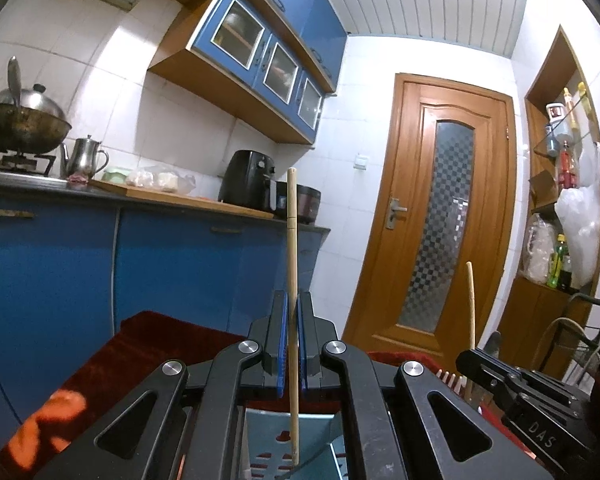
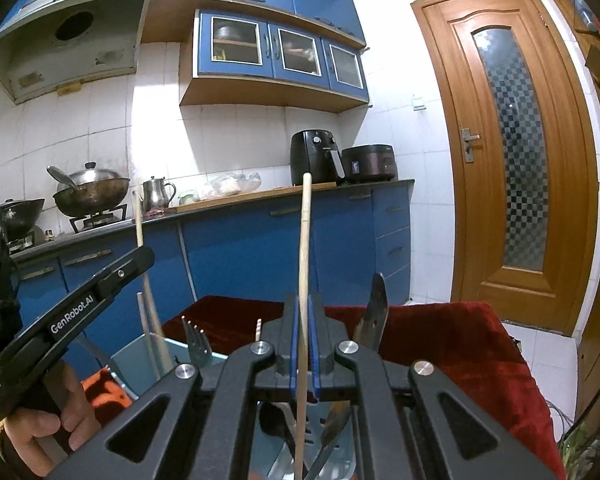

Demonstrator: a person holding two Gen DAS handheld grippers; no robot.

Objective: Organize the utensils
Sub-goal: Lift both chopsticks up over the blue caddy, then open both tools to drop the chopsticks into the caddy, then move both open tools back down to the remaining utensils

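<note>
Chopsticks are the matter here: each gripper pinches one, upright, over the pale blue-grey slotted utensil holder (image 1: 320, 432) that stands on the dark red cloth-covered table (image 2: 440, 340)

Nearest in the left wrist view, the left gripper (image 1: 292, 344) has its blue pads pressed together on a slim light bamboo chopstick (image 1: 292, 264); its long axis runs almost straight up and down, the lower tip hanging just inside the holder's mouth, directly below the pads. In the right wrist view the right gripper (image 2: 304, 350) is likewise clamped on a paler wooden chopstick (image 2: 303, 280), leaning very slightly, its lower end reaching down among a dark spoon (image 2: 276, 424) and other metal handles in a compartment

The coming move, as I judge it, is a plain drop or lowering along each stick's own axis; neither needs to travel sideways. The right stick sits deeper, so that hand looks nearer to letting go

Beside the right gripper stand a silver metal fork (image 2: 196, 340), tines up, and a worn dark spatula blade (image 2: 374, 312); these crowd the holder's rim, so a tilt could snag them. The left gripper's body lies close on the left of that view

Farther off, the blue kitchen cabinets (image 2: 260, 240) and wooden door (image 2: 504, 152) are well apart, leaving free room above
</note>
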